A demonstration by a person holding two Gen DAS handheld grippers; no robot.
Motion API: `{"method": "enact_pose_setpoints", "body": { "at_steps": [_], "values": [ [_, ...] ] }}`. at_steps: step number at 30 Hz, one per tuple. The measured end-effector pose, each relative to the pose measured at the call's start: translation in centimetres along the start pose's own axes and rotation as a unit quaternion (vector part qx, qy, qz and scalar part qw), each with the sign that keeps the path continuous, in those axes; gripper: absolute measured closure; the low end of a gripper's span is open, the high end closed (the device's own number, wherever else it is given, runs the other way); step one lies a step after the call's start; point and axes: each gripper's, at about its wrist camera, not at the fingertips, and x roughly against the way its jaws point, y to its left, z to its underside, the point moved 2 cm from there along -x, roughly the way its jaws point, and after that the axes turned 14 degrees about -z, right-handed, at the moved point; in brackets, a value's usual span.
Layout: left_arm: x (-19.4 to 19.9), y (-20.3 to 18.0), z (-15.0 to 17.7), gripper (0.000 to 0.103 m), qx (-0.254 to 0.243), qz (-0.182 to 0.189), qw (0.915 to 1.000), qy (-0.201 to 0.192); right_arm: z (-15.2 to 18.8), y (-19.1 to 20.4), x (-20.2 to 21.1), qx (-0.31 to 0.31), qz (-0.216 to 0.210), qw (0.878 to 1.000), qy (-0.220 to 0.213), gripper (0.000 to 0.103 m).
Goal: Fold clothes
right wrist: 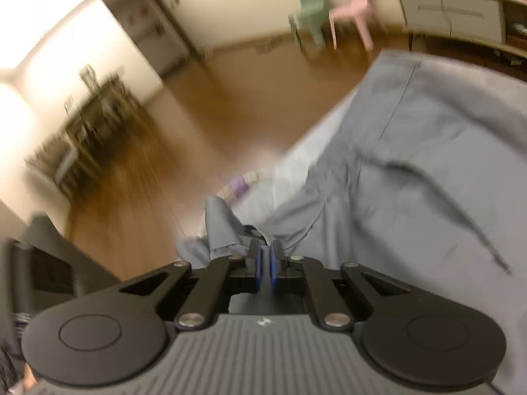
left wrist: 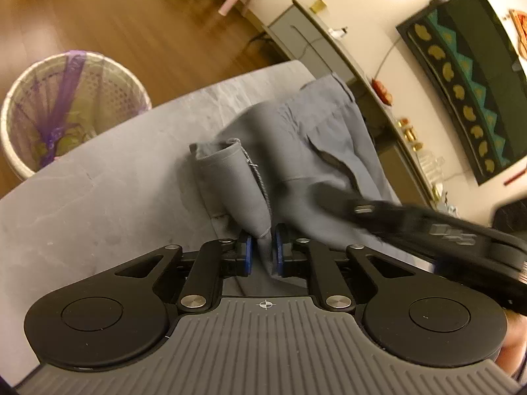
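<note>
Clothes here are grey trousers (left wrist: pixel 296 151) lying on the grey table (left wrist: pixel 98 191), and the left gripper (left wrist: pixel 263 247) and right gripper (right wrist: pixel 265 263) each pinch an edge tight so the cloth can be lifted and folded.

The right gripper (right wrist: pixel 265 260) jaws pinch the grey garment (right wrist: pixel 395 171).

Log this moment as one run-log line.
left gripper: shut on grey cotton garment | right gripper: shut on garment | surface: grey table
</note>
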Motion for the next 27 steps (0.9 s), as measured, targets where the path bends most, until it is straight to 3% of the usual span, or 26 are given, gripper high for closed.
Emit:
{"method": "enact_pose_setpoints", "body": {
  "at_steps": [4,5,7,12,15,18,21,23,24,27],
  "values": [
    [1.2,0.8,-0.5,0.064,0.042,0.019,0.9989,-0.010,-0.5,-0.9,3.7,-0.023,-0.002,0.997,-0.075,0.098],
    [1.4,1.1,-0.6,0.054,0.052,0.019,0.9984,-0.015,-0.5,-1.2,4.2,-0.029,-0.002,0.996,-0.085,0.098],
    [1.5,1.6,-0.8,0.043,0.069,0.013,0.9973,-0.021,-0.5,-2.0,4.7,-0.039,0.003,0.994,-0.098,0.098],
    [0.8,1.8,-1.0,0.035,0.082,0.045,0.9955,-0.013,-0.5,-3.1,4.9,-0.082,-0.028,0.989,-0.120,0.098],
    [-0.3,1.7,-0.8,0.039,0.086,0.032,0.9958,-0.008,0.3,-2.4,4.8,-0.089,-0.043,0.988,-0.117,0.098],
    [-1.0,1.3,-0.5,0.062,0.066,0.029,0.9974,-0.006,0.7,-1.7,5.0,-0.083,-0.035,0.988,-0.125,0.098],
    [-0.8,0.4,-0.3,0.088,0.016,-0.053,0.9982,-0.024,1.9,0.1,4.2,-0.033,-0.003,0.994,-0.103,0.101],
    [-0.4,-0.1,-0.2,0.101,-0.013,-0.106,0.9934,-0.040,3.5,1.6,2.1,0.010,0.015,0.998,-0.056,0.101],
    [-0.3,-0.1,-0.2,0.101,-0.018,-0.118,0.9919,-0.043,4.2,1.9,1.2,0.029,0.031,0.998,-0.039,0.101],
    [-0.2,0.8,-0.3,0.103,-0.004,-0.109,0.9936,-0.031,5.5,2.1,-1.0,0.062,0.065,0.996,-0.008,0.101]
  ]
}}
